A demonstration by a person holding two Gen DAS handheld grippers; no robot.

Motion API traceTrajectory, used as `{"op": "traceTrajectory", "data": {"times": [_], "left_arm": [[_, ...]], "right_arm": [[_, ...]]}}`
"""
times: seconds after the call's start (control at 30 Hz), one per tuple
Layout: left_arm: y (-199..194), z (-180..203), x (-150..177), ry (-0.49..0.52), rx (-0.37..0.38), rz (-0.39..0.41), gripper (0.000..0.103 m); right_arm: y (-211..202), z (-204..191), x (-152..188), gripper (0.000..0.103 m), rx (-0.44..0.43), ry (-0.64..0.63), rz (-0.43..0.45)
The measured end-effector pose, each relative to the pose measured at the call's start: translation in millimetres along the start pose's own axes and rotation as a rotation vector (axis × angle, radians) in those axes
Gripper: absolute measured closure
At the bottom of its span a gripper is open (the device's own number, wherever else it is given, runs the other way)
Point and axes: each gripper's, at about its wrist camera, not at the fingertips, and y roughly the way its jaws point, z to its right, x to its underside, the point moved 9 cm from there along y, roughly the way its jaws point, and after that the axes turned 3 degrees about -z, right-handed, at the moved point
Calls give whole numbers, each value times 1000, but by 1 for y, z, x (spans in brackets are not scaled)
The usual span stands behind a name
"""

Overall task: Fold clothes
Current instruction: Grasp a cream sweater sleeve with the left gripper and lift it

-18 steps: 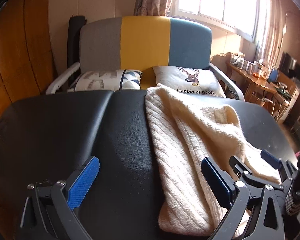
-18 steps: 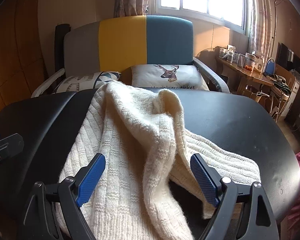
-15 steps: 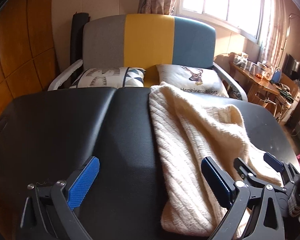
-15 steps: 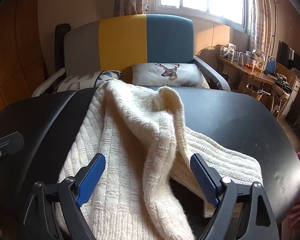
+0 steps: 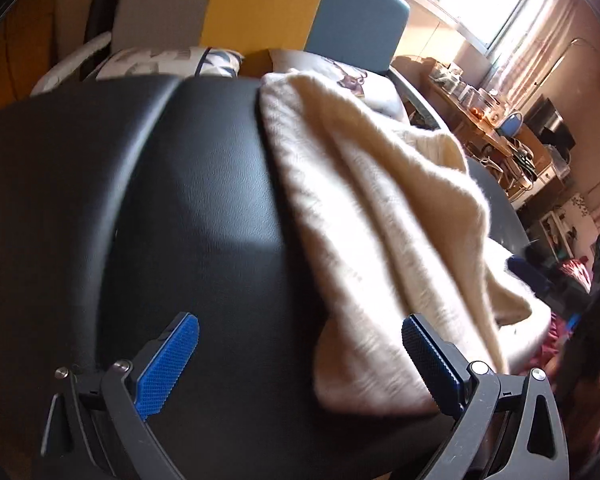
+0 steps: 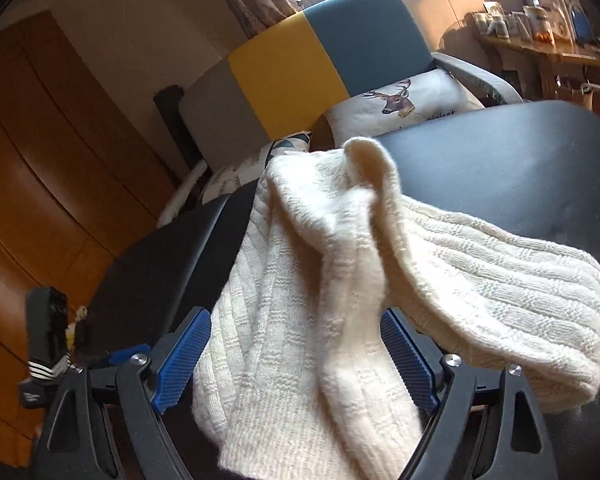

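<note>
A single cream knitted sweater (image 6: 340, 280) lay rumpled on the black padded worktop (image 5: 180, 200), its length running away from the cameras toward the armchair, with one ridge of fabric humped up along the middle and a ribbed part spread flat to the right. Its near hem hung at the worktop's front edge.

The right tool (image 6: 296, 358) stood with its two blue pads apart on either side of the near hem, the knit lying between them but not pinched (the cloth may have brushed the right pad; the view did not settle it). The left tool (image 5: 300, 364) was also spread wide, its left pad over bare worktop and its right pad just beside the sweater's near left corner, gripping nothing.

By the look of it, the step in hand was the approach for a grasp, with no neat fold yet made. The next move would likely call for each tool to close on an edge of the hem, so the humped fabric could be lifted, flattened and laid over.

Counted: one sweater, two tools, one worktop. Beyond stood one armchair (image 6: 300, 64) with a grey, yellow and teal back, carrying two cushions, one patterned (image 5: 172, 60) and one printed with a deer (image 6: 400, 100).
</note>
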Motion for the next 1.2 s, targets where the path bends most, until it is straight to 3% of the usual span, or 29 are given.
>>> {"op": "traceTrajectory", "data": {"times": [0.07, 0.17, 0.2, 0.23, 0.33, 0.5, 0.63, 0.73, 0.8, 0.93, 1.03, 1.1, 1.2], "left_arm": [[-4, -9, 8, -27, 31, 19, 0], [-4, -25, 12, -104, 130, -12, 0], [-4, -29, 13, -125, 157, -21, 0], [-4, -29, 10, -127, 159, -25, 0], [-2, -18, 1, -133, 187, -43, 0], [6, 3, -11, -79, 202, -65, 0], [10, 63, -21, 36, 238, -73, 0], [13, 123, -22, 144, 305, -95, 0], [19, 164, -19, 209, 347, -124, 0], [45, 235, -10, 274, 396, -208, 0], [67, 258, -9, 220, 422, -293, 0], [83, 269, -9, 170, 428, -352, 1], [103, 276, -8, 79, 445, -407, 4]], "right_arm": [[-16, 25, -5, 14, 7, 36, 10], [-32, 64, -4, 15, 19, 117, -2], [-35, 74, -2, 17, 13, 146, -14], [-35, 81, -1, 28, -5, 169, -23], [-40, 103, 2, 33, 95, 187, -35], [-88, 158, 14, 34, -39, 520, 159], [-90, 188, 42, 34, -153, 692, 169], [-79, 196, 55, 35, -173, 739, 173], [-75, 195, 54, 39, -168, 725, 176], [-53, 179, 46, 44, -11, 571, 59], [-38, 158, 48, 38, 81, 412, -4], [-36, 154, 54, 38, 100, 390, -11], [-39, 157, 60, 38, 60, 429, 2]]}}
